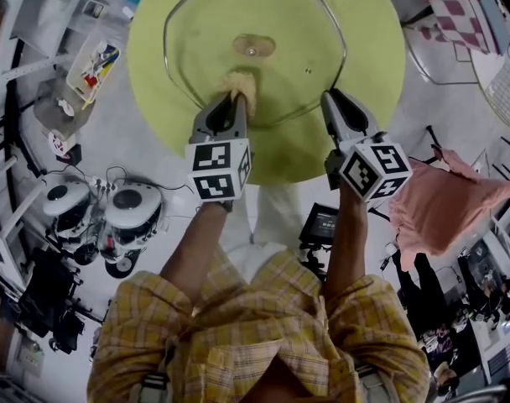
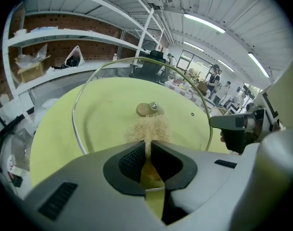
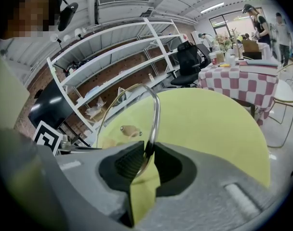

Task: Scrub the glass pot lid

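Observation:
The glass pot lid with a metal rim and a tan knob stands tilted over the round green table. My right gripper is shut on the lid's rim, which runs between its pads, at the lid's right edge. My left gripper is shut on a straw-coloured fibre scrubber. The scrubber lies against the glass just below the knob. In the left gripper view the right gripper shows at the lid's right edge.
A pink cushion lies at the right beside the table, and white round devices with cables sit on the floor at the left. A checkered table stands at the far right. White shelving lines the wall.

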### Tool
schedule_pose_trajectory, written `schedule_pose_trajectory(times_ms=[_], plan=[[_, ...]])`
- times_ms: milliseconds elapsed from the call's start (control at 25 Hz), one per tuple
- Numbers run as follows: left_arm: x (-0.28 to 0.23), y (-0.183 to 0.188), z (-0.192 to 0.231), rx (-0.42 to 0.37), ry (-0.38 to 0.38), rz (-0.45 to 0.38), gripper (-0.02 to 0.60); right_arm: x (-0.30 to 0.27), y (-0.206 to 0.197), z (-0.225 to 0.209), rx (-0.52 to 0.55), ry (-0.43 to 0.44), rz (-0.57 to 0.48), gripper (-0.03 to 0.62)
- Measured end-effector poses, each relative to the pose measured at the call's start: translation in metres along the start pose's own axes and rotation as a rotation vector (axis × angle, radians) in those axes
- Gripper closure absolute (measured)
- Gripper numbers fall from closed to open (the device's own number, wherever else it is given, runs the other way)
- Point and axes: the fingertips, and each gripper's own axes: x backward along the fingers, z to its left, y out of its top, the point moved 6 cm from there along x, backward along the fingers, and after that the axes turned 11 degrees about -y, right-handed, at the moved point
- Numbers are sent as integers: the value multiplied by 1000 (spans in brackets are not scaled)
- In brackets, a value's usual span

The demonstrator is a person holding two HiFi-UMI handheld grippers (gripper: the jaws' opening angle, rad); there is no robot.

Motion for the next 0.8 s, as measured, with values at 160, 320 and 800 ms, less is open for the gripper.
schedule_pose_trajectory(times_ms=[160, 320, 800], plan=[[-6, -1, -10, 8, -18, -5, 541, 0, -1, 0, 3, 0, 0, 528], [-8, -1, -15, 24, -28, -8, 541, 0, -1, 1, 3, 2, 2, 528], [-26, -3, -51, 0, -118, 10, 541, 0, -5, 3, 12, 3, 10, 526]])
